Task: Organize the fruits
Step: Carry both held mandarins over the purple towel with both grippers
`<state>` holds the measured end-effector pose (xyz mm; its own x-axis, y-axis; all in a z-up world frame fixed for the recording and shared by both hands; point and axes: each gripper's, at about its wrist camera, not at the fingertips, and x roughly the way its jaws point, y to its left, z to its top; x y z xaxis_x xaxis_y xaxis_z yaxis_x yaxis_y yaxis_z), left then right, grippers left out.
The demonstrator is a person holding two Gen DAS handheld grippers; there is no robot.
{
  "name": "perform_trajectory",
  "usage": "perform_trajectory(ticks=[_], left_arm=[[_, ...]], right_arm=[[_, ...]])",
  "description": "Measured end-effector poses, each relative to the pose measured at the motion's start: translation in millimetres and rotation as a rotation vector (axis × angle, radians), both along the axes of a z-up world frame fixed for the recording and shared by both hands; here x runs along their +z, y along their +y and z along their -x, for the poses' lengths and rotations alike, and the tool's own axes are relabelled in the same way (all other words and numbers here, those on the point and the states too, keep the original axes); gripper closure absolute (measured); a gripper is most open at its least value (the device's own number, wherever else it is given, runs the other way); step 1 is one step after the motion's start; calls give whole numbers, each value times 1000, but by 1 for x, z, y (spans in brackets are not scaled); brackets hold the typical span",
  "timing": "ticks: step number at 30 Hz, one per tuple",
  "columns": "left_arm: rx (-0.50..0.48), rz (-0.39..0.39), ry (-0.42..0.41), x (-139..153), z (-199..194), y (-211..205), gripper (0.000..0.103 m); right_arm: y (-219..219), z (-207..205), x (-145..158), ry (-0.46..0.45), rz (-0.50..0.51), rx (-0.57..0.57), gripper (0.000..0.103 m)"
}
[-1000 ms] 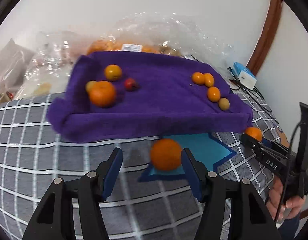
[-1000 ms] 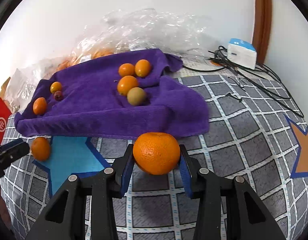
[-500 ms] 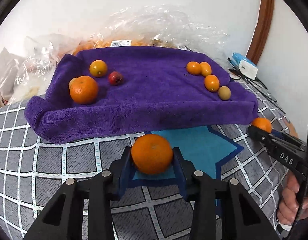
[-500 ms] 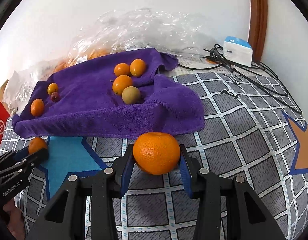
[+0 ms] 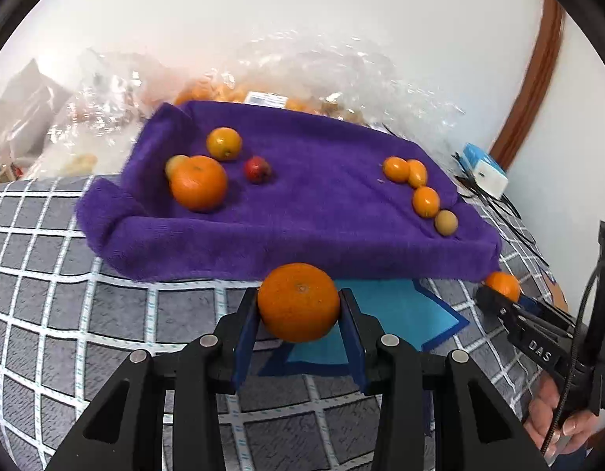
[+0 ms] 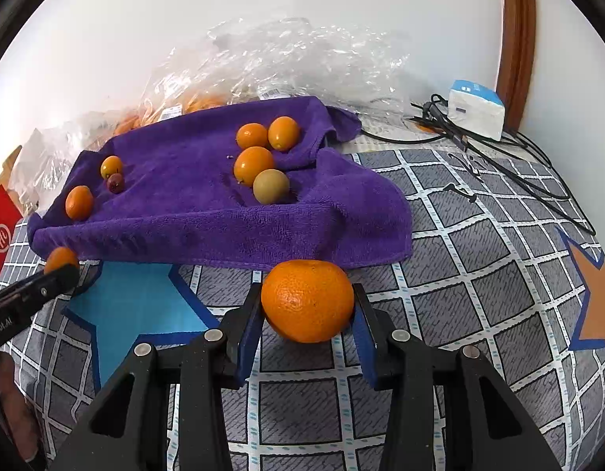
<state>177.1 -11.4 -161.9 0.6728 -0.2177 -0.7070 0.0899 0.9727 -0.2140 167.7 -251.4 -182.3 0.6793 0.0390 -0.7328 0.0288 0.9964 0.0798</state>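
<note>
Closed since a second ago, left hand-held gripper (image 5: 298, 312) clamps an orange (image 5: 298, 301); right hand-held gripper (image 6: 307, 310) grips another orange (image 6: 307, 300).

Two oranges are sitting clamped in blue pads — one (image 5: 298, 302), another (image 6: 307, 300) — while smaller fruits are lying scattered on the purple towel (image 5: 322, 212).

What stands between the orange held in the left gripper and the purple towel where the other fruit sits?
Nothing visible. The left gripper holds its orange just before the purple towel; only the towel's raised front fold lies between. The open middle is free of fruit.
</note>
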Motion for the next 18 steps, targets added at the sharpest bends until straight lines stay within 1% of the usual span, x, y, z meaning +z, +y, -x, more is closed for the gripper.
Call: perform_trajectory(ticks=[4,7,9,12,14,16,18], left_arm=[[19,17,-7,0,-1,6,65],[31,-5,-25,1,1,7,65],[23,-1,-29,4,3,6,65],[15,-8,-71,9,8,2,65],[14,-24,-63,7,8,-1,65],[2,-25,-47,6,6,-3,65],[2,-39,-72,8,9,-4,65]], right_arm=[[-3,1,0,-4,-19,1,61],[-5,-1,1,-9,-56,26,61],[-4,0,2,-14,-48,19,61],[2,3,4,-27,-9,19,61],[4,4,4,-26,-12,33,61],[2,3,4,-23,-18,29,61],[1,4,4,-28,-23,27,61]])
